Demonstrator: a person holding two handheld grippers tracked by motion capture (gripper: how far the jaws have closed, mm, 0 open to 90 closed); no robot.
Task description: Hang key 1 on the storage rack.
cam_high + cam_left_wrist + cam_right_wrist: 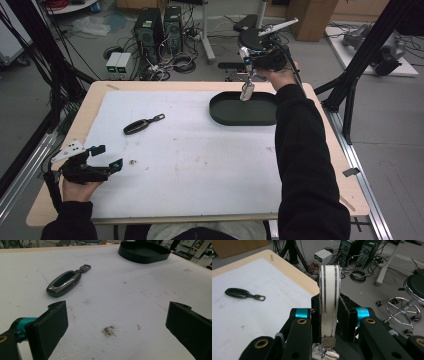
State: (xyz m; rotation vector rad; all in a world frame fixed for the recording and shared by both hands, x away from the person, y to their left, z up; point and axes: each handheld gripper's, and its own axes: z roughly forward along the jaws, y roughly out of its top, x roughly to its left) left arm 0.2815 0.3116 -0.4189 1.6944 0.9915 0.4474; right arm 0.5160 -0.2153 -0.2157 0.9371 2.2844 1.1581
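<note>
**White fob held over the black tray**

In the high view, the right tool is seen at the far edge of the black tray, closed on a white key fob. The fob hangs long-way down, just above the tray's floor, so the drop is probably straight down. The left tool is held wide open and empty, well to the near left of the tray. A dark key fob lies left of the tray, nearer the left tool.

In the left gripper view, the dark fob's metal loop points toward the tray.

In the right gripper view, two dark stripes are shown along the white fob, pinched between both jaws.
</note>
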